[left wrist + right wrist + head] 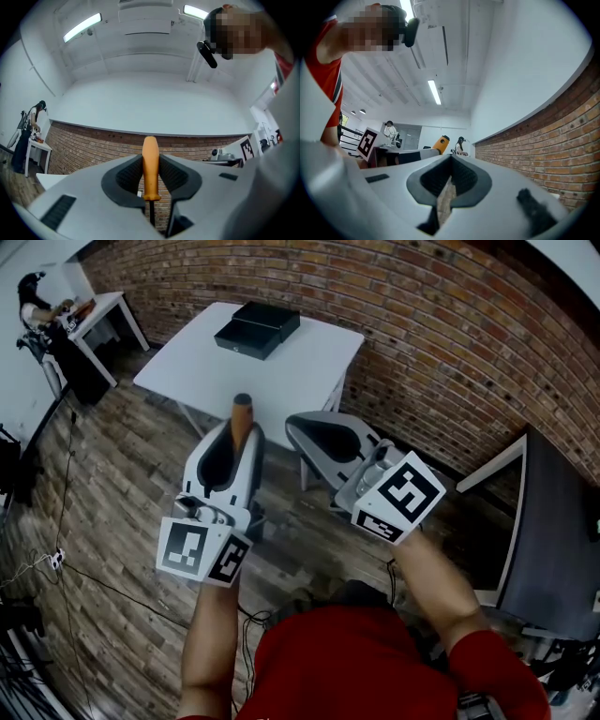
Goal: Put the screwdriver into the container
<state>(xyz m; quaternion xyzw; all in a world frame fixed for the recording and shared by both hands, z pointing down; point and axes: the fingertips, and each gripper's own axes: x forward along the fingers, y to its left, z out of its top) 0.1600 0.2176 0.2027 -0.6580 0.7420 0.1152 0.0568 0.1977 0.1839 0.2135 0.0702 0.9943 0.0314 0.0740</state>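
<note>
I have the left gripper (pixel 236 448) clamped on the screwdriver (pixel 150 171). Its jaws press on the orange handle from both sides, with the handle end pointing away from me and the dark shaft running back between the jaws. The right gripper (pixel 450 165) has its jaws drawn together with nothing between them, and it is carried beside the left one without touching it. Both hang in the air above the wooden floor (pixel 112 549), short of the white table (pixel 291 381). The container (pixel 257 329), a black box, sits near the far edge of that table, well apart from the screwdriver; I cannot tell whether it is open. In my judgement the pick-up is complete, while the approach, positioning over the container and release are not yet done.
</note>
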